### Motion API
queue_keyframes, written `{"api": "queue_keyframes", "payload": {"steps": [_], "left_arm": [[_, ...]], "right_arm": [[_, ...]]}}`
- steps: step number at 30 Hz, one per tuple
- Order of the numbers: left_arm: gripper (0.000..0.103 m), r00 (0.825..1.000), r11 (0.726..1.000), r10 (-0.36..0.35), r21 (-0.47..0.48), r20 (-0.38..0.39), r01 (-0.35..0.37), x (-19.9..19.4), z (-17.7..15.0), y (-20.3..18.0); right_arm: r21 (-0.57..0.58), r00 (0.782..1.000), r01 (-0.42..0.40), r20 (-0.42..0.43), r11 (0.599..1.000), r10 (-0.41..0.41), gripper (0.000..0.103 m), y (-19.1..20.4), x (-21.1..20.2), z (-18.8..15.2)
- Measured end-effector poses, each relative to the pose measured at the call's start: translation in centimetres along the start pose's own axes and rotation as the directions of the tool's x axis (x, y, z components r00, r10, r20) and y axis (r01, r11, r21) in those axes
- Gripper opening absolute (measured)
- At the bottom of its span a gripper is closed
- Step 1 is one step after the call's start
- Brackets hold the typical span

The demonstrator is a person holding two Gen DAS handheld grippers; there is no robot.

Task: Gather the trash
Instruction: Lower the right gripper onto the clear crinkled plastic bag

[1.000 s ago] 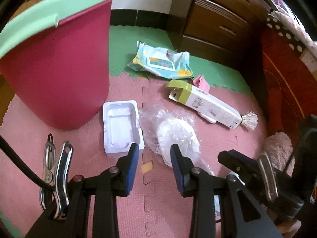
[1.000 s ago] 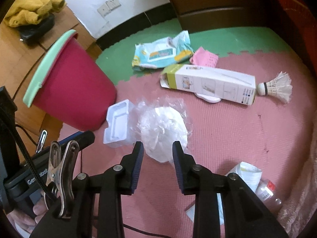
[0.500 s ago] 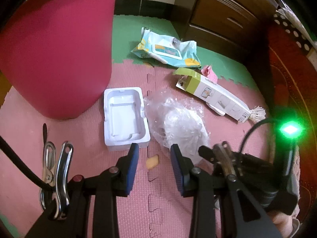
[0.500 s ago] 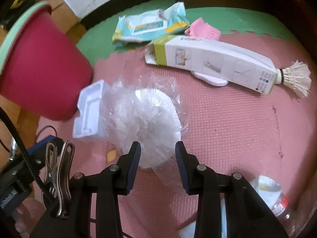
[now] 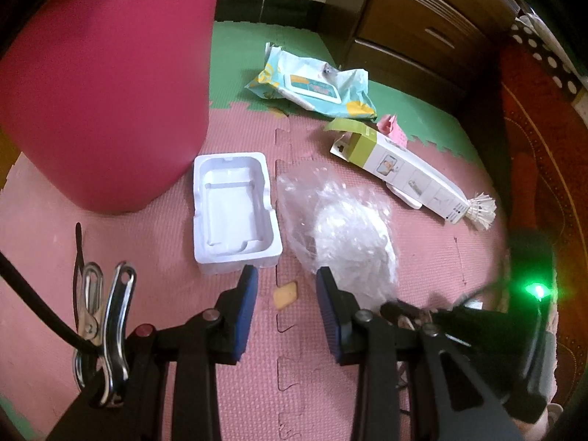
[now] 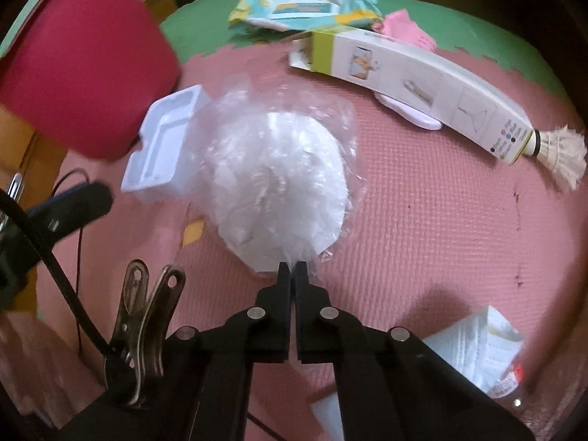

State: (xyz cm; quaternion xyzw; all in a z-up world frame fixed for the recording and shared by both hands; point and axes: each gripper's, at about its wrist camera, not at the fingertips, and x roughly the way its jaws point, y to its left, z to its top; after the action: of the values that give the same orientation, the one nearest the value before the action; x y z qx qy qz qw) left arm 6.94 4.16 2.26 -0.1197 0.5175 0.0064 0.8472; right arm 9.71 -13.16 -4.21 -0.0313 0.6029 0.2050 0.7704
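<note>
Below, the right gripper has its jaws pressed together on the near edge of the clear plastic bag, which lies crumpled on the pink foam mat. The left gripper hangs partly open and empty above a small yellow scrap. Just left of the bag sits a white plastic tray, beside the red bin. Beyond the bag lie a long white carton with a shuttlecock at its end and a wet-wipes packet.
</note>
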Motion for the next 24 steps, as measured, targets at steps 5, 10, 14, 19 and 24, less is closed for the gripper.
{"api": "queue_keyframes", "payload": {"steps": [5, 10, 14, 19, 24], "left_arm": [[0.034, 1.000, 1.000, 0.000, 0.004, -0.005, 0.000, 0.1, -0.1, -0.1], [0.034, 1.000, 1.000, -0.011, 0.022, -0.028, 0.012, 0.5, -0.6, -0.6], [0.034, 0.998, 0.999, -0.032, 0.031, -0.060, 0.034, 1.0, -1.2, -1.0], [0.038, 0.990, 0.997, -0.080, -0.007, -0.113, 0.080, 2.2, -1.8, -1.2], [0.042, 0.980, 0.990, -0.137, -0.062, -0.146, 0.129, 3.2, -2.0, -0.9]], "right_arm": [[-0.044, 0.999, -0.026, -0.027, 0.999, 0.025, 0.002, 0.8, -1.1, -1.4], [-0.066, 0.995, -0.080, -0.059, 0.995, 0.076, 0.002, 2.0, -2.2, -3.1], [-0.080, 0.994, -0.095, -0.060, 0.992, 0.090, 0.009, 2.7, -2.9, -3.8], [-0.041, 0.997, -0.081, 0.013, 0.996, 0.081, 0.029, 1.7, -4.7, -3.2], [0.016, 0.998, -0.035, 0.053, 0.999, 0.034, 0.032, -0.7, -5.2, -1.6]]}}
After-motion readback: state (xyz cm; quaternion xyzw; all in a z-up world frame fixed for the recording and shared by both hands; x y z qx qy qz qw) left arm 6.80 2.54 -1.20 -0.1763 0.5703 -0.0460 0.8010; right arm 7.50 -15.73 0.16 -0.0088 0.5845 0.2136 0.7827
